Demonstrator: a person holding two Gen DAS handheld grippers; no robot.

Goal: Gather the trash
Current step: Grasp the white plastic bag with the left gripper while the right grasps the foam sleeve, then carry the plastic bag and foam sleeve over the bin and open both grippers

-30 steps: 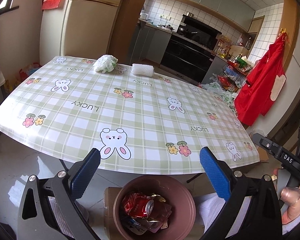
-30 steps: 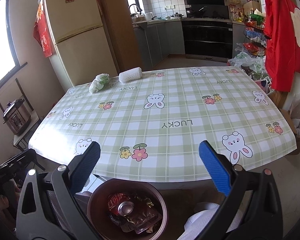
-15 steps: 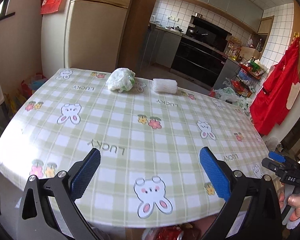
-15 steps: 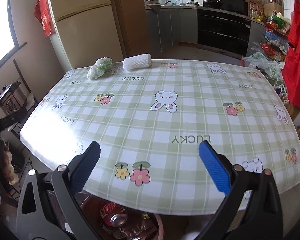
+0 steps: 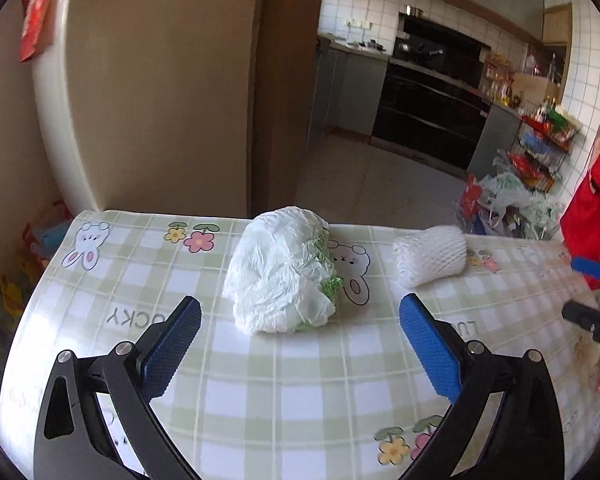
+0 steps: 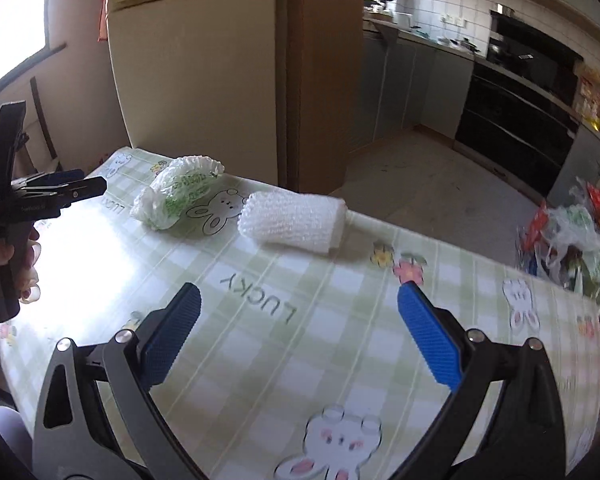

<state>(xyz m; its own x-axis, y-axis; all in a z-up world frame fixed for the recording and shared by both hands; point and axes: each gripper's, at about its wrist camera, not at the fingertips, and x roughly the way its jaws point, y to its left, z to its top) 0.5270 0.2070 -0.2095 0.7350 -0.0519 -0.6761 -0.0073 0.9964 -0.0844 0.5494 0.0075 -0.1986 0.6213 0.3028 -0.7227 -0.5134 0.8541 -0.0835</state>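
Left claw (image 5: 300, 330) released, hovering just short of crumpled plastic bag (image 5: 282, 270) on tabletop (image 5: 300, 380). Right claw (image 6: 298, 320) released, empty, above tabletop; white foam net (image 6: 294, 222) lies ahead, beside the bag, possibly not touching.

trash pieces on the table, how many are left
2. A crumpled plastic bag lies at the far end of the table, straight ahead of the left gripper. A white foam net sleeve lies beside it on the right, apart from it. None appears hidden.
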